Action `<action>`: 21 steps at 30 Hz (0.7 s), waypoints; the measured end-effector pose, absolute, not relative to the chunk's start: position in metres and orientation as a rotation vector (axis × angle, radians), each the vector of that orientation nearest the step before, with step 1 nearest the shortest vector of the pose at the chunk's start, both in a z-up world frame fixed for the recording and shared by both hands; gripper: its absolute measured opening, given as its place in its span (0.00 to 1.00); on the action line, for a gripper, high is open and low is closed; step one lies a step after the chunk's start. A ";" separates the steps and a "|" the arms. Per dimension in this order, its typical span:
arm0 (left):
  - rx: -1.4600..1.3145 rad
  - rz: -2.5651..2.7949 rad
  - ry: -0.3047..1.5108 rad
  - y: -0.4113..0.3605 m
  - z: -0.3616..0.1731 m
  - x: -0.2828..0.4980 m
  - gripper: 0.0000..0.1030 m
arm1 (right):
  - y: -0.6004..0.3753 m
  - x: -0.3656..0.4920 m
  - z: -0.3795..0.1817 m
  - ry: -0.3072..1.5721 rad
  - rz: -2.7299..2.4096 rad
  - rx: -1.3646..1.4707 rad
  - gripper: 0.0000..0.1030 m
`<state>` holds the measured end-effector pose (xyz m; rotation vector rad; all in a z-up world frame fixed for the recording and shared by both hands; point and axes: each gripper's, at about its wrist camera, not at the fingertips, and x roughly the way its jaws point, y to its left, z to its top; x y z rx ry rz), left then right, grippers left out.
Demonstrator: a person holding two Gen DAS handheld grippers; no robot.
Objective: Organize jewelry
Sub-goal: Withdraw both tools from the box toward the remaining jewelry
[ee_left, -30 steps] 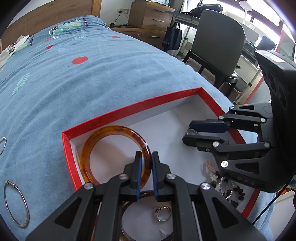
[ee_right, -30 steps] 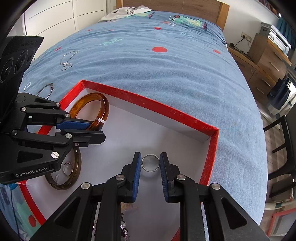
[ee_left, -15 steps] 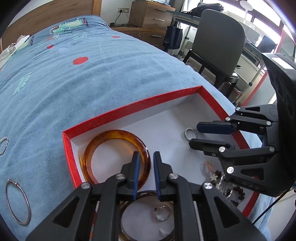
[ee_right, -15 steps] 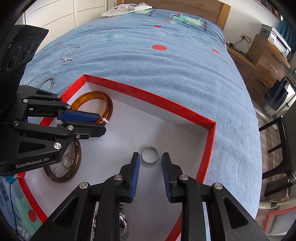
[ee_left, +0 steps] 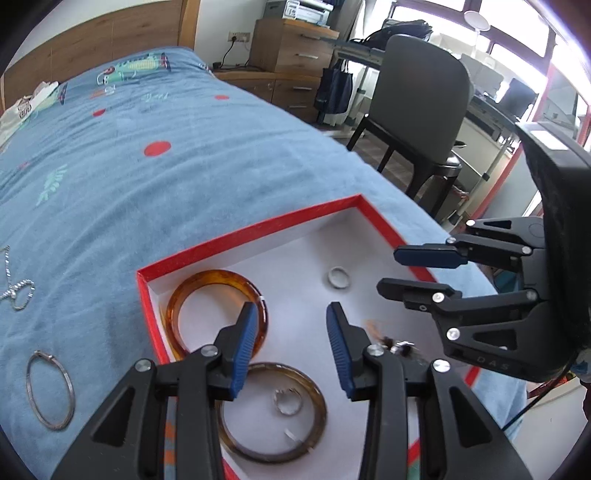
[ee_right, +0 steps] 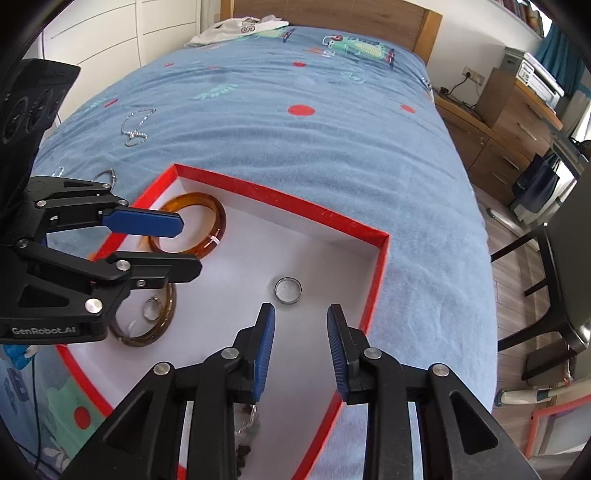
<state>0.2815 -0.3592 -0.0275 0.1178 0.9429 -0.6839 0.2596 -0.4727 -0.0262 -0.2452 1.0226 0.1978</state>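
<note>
A red box (ee_left: 251, 230) with a white floor lies on the blue bedspread. In it are an amber bangle (ee_left: 207, 275), a darker bangle (ee_left: 321, 417) with a small ring (ee_left: 288, 400) inside it, a silver ring (ee_left: 339, 277) and a beaded piece (ee_left: 397, 347). My left gripper (ee_left: 291, 343) hovers over the amber bangle (ee_right: 218, 221), its jaws opening with nothing between them. My right gripper (ee_right: 301, 339) hangs just short of the silver ring (ee_right: 287, 290), its jaws also opening and empty. Each gripper shows in the other's view: the right gripper (ee_left: 388, 271) and the left gripper (ee_right: 192, 247).
A silver hoop (ee_left: 50, 389) and a chain necklace (ee_right: 135, 129) lie on the bedspread left of the box. The bed's edge runs close to the box's right side, with a grey chair (ee_left: 417, 99) and wooden drawers (ee_right: 517, 122) beyond. Clothing (ee_right: 236, 26) lies at the headboard.
The left jaws, nearly closed at the amber bangle's rim, have spread wide and lifted off it. The right jaws widened slightly and rose back from the silver ring, which stays on the box floor.
</note>
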 end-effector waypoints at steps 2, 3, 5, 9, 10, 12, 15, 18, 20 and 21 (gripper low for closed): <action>0.109 -0.681 0.934 -0.355 -0.018 0.274 0.36 | -0.473 0.253 -0.020 1.014 0.189 -0.236 0.31; 0.109 -0.674 0.930 -0.353 -0.014 0.271 0.36 | -0.473 0.250 -0.016 1.008 0.185 -0.228 0.34; 0.117 -0.656 0.921 -0.349 -0.007 0.264 0.36 | -0.471 0.243 -0.011 0.998 0.177 -0.217 0.35; 0.144 -0.583 0.909 -0.335 0.007 0.245 0.36 | -0.464 0.228 -0.001 0.982 0.171 -0.197 0.39; 0.152 -0.559 0.903 -0.331 0.010 0.240 0.36 | -0.462 0.225 0.002 0.979 0.170 -0.192 0.39; 0.169 -0.514 0.886 -0.320 0.016 0.229 0.36 | -0.458 0.218 0.005 0.973 0.169 -0.183 0.43; 0.196 -0.455 0.854 -0.306 0.023 0.215 0.36 | -0.452 0.208 0.011 0.965 0.170 -0.170 0.43; 0.205 -0.407 0.834 -0.290 0.028 0.202 0.36 | -0.443 0.198 0.017 0.956 0.173 -0.165 0.44; 0.202 -0.381 0.827 -0.278 0.033 0.195 0.36 | -0.437 0.191 0.021 0.949 0.175 -0.159 0.44; 0.201 -0.370 0.823 -0.272 0.035 0.191 0.36 | -0.433 0.187 0.023 0.944 0.176 -0.155 0.44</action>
